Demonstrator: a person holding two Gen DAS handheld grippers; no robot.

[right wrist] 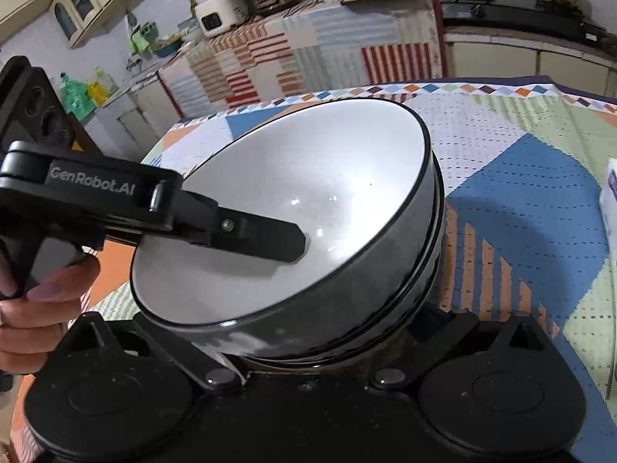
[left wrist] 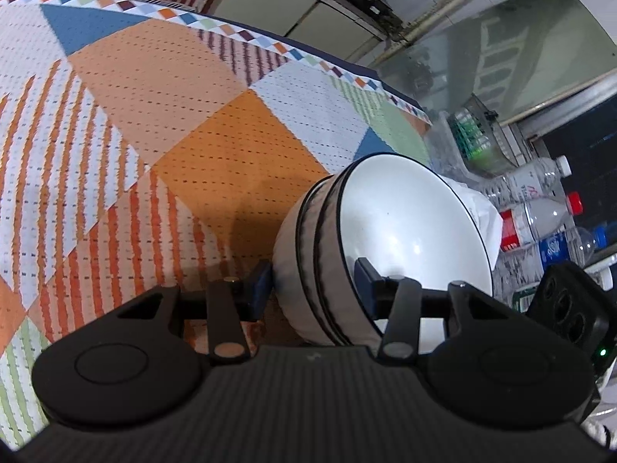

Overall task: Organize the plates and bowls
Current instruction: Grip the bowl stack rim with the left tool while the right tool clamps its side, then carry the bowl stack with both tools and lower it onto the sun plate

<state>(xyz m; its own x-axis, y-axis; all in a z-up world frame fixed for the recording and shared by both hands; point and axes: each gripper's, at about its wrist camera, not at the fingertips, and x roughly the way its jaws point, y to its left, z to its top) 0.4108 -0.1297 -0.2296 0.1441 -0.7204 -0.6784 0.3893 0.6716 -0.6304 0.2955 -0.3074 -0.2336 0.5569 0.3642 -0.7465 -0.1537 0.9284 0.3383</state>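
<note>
So over on the left side of the left wrist view it's mostly just the patchwork tablecloth (left wrist: 162, 123), orange, blue and white blocks with little dotted stitching. Moving right, the left gripper (left wrist: 314, 281) is pinching the stack of bowls (left wrist: 405, 223): one blue pad sits against the grey outside wall, the other finger is down inside the white top bowl, so it's clamped over the walls of the stack. Looks like three nested bowls, black rims, and the stack is tilted on the cloth with the opening facing right. Further right, past the table edge, there's a bunch of plastic bottles (left wrist: 540, 200) lying around.

In the right wrist view, a hand (right wrist: 34, 316) shows at the far left holding the other tool, whose black finger reaches into the top bowl. The right gripper (right wrist: 308, 347) is spread as wide as it goes, the stack's base sitting between its fingers; can't tell if they touch it. A white packet (right wrist: 609, 200) sits at the far right edge.
</note>
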